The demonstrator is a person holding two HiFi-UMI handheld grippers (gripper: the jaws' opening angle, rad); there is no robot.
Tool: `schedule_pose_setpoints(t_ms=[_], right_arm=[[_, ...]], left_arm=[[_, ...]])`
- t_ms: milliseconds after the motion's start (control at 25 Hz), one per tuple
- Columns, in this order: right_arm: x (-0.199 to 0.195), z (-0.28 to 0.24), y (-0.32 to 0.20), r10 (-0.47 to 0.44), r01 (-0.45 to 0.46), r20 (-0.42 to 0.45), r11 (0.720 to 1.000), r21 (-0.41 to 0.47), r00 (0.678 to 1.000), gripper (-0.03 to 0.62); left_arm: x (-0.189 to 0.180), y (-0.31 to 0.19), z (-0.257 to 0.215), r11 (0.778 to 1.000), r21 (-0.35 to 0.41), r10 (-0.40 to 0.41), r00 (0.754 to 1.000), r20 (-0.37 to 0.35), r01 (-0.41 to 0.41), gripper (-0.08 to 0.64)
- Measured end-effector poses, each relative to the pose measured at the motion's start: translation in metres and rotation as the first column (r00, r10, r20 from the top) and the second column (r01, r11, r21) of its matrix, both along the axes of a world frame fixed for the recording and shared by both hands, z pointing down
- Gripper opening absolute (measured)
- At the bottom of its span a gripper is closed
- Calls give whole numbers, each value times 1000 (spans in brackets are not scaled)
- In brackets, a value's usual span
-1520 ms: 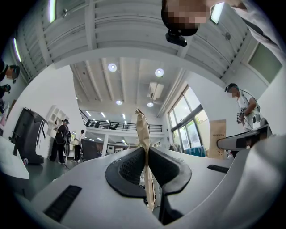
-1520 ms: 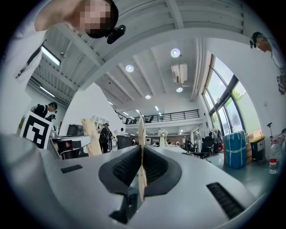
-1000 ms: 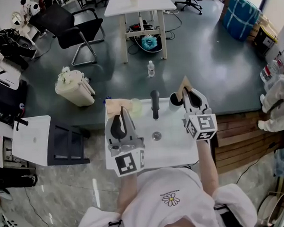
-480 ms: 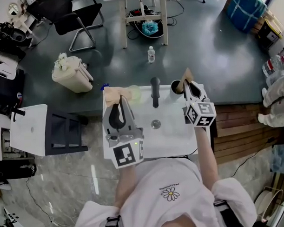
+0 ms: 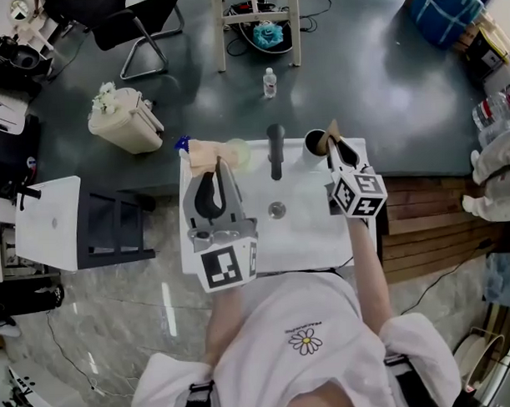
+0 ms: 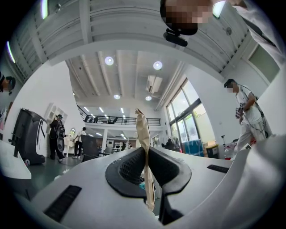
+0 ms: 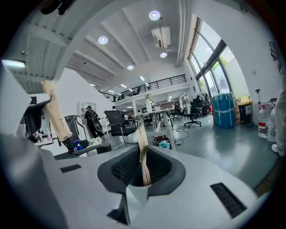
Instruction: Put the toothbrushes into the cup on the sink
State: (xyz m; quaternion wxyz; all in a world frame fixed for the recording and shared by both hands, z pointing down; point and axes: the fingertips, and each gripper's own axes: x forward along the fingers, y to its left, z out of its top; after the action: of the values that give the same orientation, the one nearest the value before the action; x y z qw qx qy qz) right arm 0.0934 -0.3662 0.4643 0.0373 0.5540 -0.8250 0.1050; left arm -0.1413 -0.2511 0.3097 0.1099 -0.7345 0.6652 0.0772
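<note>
Open-plan office; white sink (image 5: pixel 310 238) on a grey floor. One paper-wrapped toothbrush (image 6: pixel 144 143) stands upright, clamped between the closed jaws of my left gripper (image 6: pixel 145 167) over the sink's left side. A second toothbrush (image 7: pixel 142 150) is pinched in my right gripper (image 7: pixel 143 172), just beside the cup (image 5: pixel 314 143) at the sink's back right corner, right of the faucet (image 5: pixel 276 156).

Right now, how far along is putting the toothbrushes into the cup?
Done: nothing; no loose toothbrush in the cup. In hand: right gripper shut on the right toothbrush by the cup; left gripper shut on the left toothbrush over the sink. Left: drop both in.
</note>
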Motion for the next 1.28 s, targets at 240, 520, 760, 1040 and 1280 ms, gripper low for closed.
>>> schedule_pose_setpoints(t_ms=[240,520,760,1040,1280], right_arm=[[2,2,-1,1,-1,-7,1000,-5,1000,58],[9,1,-2,25,-25,-52,1000,10,998,69],[20,-29,-7,73,-66,-67,993,93,995,103],[28,-87,0,92,-72,-72,967,246,993,106],[11,-147,41,65,-25,-80,907,420,995,94]], left_arm=[[7,-3,1,1000,-6,11,1000,3,-11,41],[8,-2,1,1000,-11,15,1000,-5,-15,41],[10,-2,-2,1000,-9,22,1000,-18,-22,41],[18,1,-7,999,14,40,999,18,-40,41],[20,4,-11,999,24,39,999,10,-39,41]])
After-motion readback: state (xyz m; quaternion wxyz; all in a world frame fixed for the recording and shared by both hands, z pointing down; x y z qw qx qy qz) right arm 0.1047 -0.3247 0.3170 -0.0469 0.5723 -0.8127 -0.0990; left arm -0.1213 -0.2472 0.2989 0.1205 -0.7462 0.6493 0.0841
